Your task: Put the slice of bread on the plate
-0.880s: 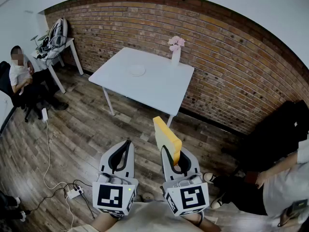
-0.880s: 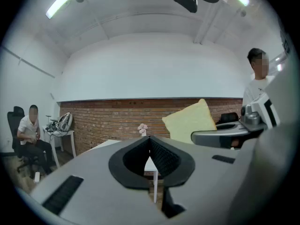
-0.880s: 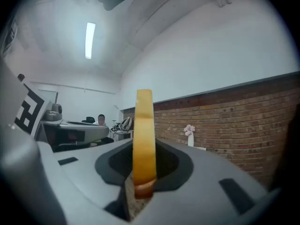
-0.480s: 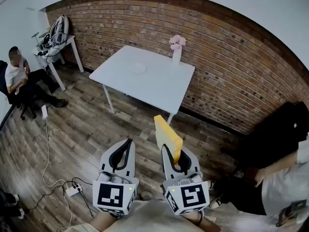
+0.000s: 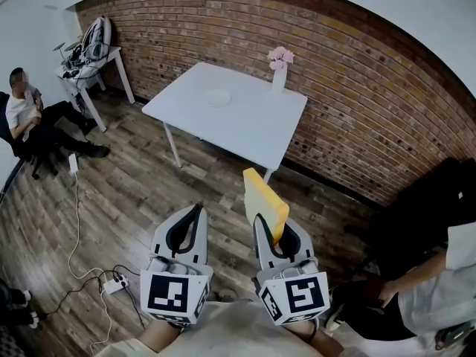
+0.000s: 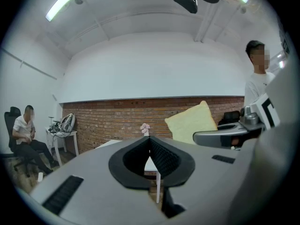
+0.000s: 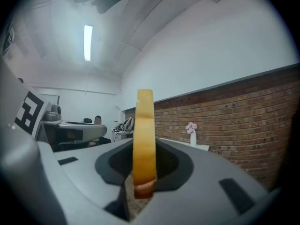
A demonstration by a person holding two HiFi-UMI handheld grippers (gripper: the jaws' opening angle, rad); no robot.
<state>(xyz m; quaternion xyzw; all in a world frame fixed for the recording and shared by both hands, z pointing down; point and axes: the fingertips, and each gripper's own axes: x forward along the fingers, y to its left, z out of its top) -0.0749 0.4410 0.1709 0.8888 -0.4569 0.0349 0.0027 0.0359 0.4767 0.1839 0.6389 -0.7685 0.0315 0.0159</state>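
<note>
The right tongs pinch the slice of bread upright by its lower edge, well apart from the plate on the table. The left tongs are closed, empty. Bread looks light, soft and tearable, so a gentle hold near the crust suits.

Head view: high, steeply down. Gripper views: level, facing brick wall; all share table.

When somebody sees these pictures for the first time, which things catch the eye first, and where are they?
The yellow slice of bread stands out most, held upright on its edge in the right gripper, low in the head view. Beyond it a white table stands by the brick wall, with a plate and a vase of pink flowers on it.
</note>
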